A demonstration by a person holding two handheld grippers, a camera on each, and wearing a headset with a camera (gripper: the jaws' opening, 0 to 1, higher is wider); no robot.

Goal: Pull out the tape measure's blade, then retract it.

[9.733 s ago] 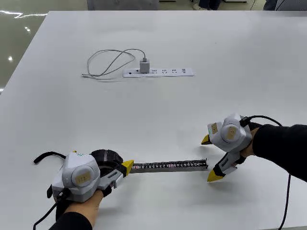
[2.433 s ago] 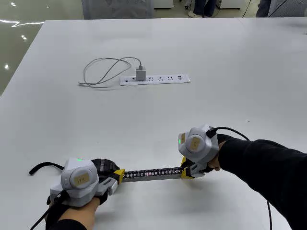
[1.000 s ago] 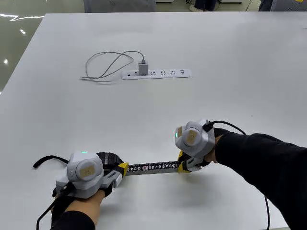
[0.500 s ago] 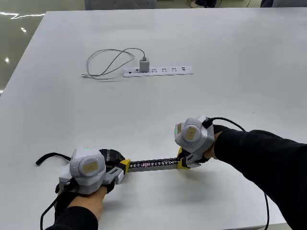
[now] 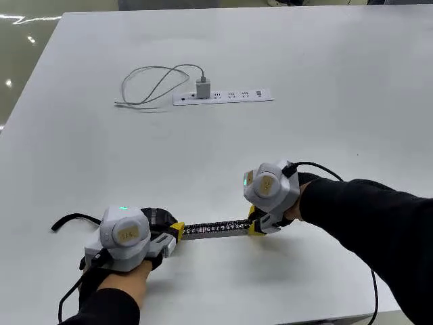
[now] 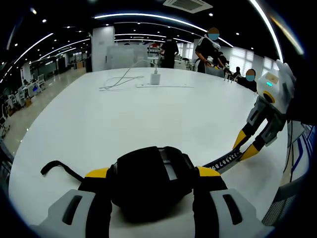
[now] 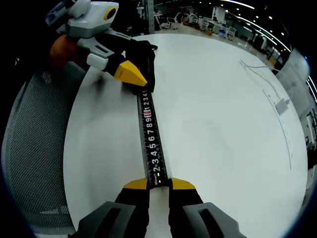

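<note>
Bright overhead light, soft shadows, fisheye-warped edges

The tape measure (image 5: 157, 220) lies on the desk (image 5: 304, 81) near its front edge, clamped between the fingers (image 6: 97, 173) of the left gripper (image 6: 151, 174). Its blade (image 5: 215, 229) runs flat along the desk, rightward from the tape measure to the right gripper (image 5: 256, 227), which pinches the blade's far end. A strap (image 5: 67, 220) trails to the left of the tape measure. Well behind the tape measure lies a power strip (image 5: 233, 97), with a charger (image 5: 202, 89) plugged in at its left end and a cable (image 5: 152, 84) looped further left.
</note>
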